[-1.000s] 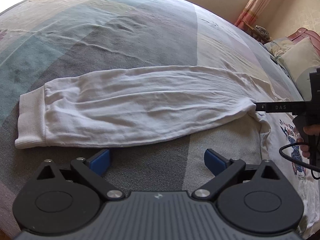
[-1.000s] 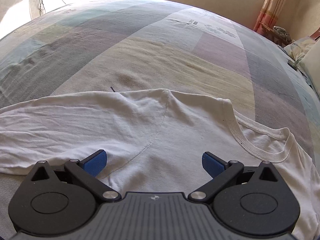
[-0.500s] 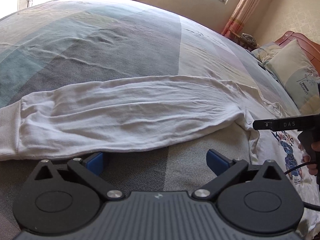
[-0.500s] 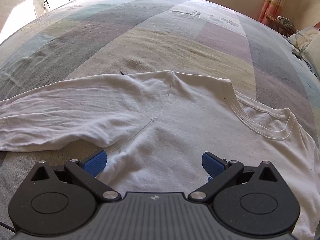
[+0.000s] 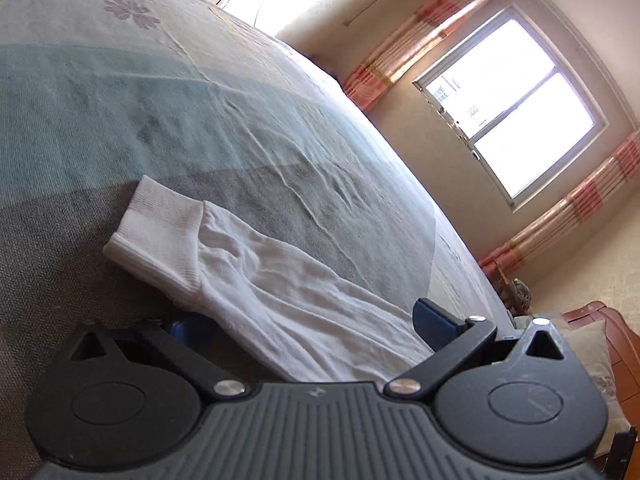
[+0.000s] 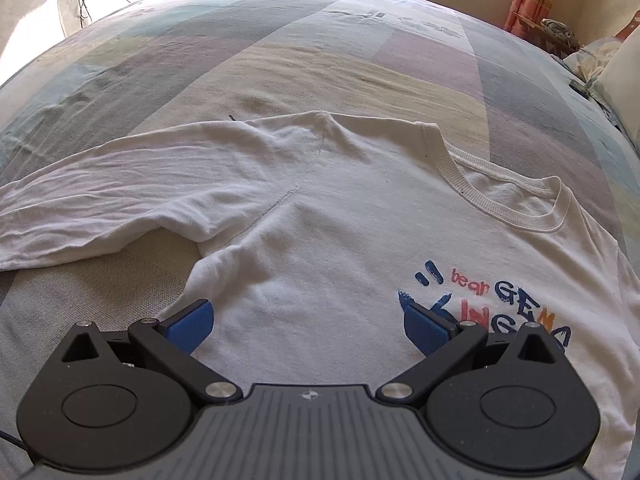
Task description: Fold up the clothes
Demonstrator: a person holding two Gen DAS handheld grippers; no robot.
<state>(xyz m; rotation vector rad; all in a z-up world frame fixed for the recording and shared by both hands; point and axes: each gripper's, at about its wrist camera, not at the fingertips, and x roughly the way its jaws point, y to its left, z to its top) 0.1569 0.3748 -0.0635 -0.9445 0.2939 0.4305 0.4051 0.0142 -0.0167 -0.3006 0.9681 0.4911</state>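
Your left gripper [image 5: 316, 328], fingers spread, straddles the sleeve [image 5: 304, 292] near its cuff [image 5: 160, 232]. Your right gripper [image 6: 308, 320], also spread, hovers over the shirt [image 6: 360, 216] on the bed [image 6: 320, 40]. Closing shallow risks pinching one layer only.

Black ribbed gripper bodies, blue fingers [image 6: 191, 325] (silver screws)
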